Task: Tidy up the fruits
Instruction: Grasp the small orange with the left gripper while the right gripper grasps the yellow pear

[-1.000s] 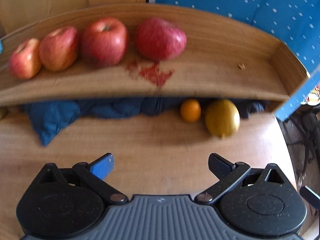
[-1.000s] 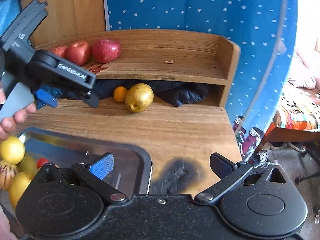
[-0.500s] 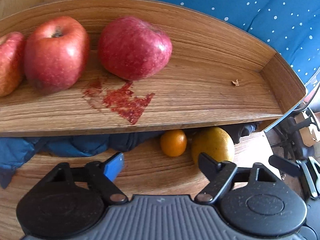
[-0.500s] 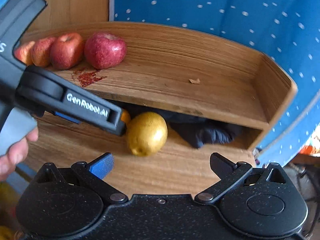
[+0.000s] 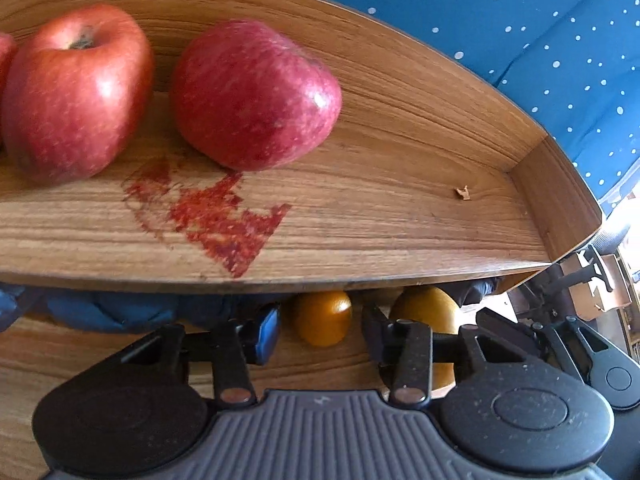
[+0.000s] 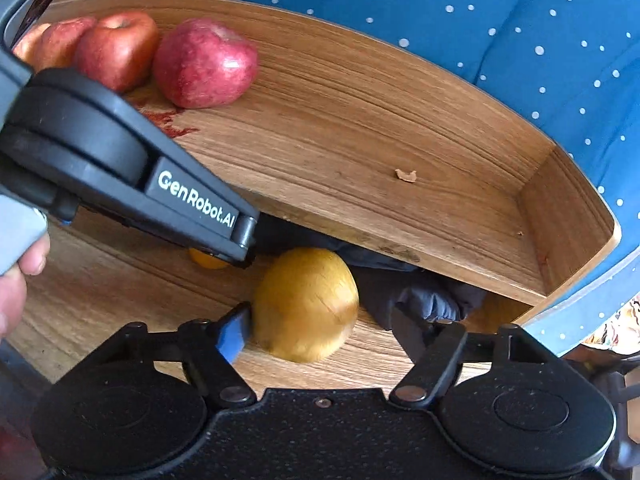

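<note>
Several red apples sit on the wooden shelf (image 5: 400, 200); the nearest is one apple (image 5: 252, 96), with another apple (image 5: 76, 92) to its left. Under the shelf, on the tabletop, lie a small orange (image 5: 322, 318) and a bigger yellow fruit (image 6: 306, 304). My left gripper (image 5: 320, 334) is open, its fingers narrowed on either side of the orange. My right gripper (image 6: 320, 332) is open around the yellow fruit: the blue pad touches its left side and the right finger stands apart. In the right wrist view the left gripper (image 6: 240, 248) hides most of the orange (image 6: 206, 262).
A red stain (image 5: 216, 216) marks the shelf near its front edge. Dark blue cloth (image 6: 424, 300) is bunched under the shelf behind the fruit. Blue dotted fabric (image 5: 520, 20) hangs behind. A hand (image 6: 16, 280) holds the left gripper. The shelf's right wall (image 6: 568, 216) is close.
Both grippers have moved forward and down towards the space under the shelf. The left fingers have narrowed around the orange. The right fingers now stand either side of the yellow fruit.
</note>
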Tool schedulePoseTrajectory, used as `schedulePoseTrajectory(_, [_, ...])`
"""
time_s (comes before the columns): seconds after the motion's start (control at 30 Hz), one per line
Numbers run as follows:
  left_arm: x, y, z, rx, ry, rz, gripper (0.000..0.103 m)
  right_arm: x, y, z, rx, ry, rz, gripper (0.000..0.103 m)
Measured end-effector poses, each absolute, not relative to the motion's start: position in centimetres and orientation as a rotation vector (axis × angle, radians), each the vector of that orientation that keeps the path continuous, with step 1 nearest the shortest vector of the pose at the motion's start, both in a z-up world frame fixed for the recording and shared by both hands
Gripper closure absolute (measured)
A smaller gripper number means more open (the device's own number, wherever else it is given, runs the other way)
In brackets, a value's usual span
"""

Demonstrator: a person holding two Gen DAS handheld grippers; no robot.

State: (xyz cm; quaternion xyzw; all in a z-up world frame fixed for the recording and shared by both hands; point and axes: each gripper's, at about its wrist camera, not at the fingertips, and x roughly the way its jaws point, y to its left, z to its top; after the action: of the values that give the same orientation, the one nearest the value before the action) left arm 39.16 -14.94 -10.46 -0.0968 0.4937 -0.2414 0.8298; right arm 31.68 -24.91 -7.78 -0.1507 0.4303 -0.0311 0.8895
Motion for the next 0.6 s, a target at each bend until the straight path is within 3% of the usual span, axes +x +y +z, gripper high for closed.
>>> schedulePoseTrajectory(0.43, [39.5,-14.6,-10.4,-0.179,1.032,-0.547,0.067,33.6,-25.3,-8.2,-0.262,0.936,-0.024,0.035])
schedulePoseTrajectory(0.53, [39.3,-14.2,-10.2,-0.173,1.037,-0.553,0.068,33.7,-24.9,-7.9,-0.273,0.918,-0.026,0.045])
schedulePoseTrajectory(0.6, [38.8,-13.6,-10.0,-0.173,1.041,-0.554,0.068,33.4,-24.9,-7.8,-0.264,0.916,-0.027,0.045])
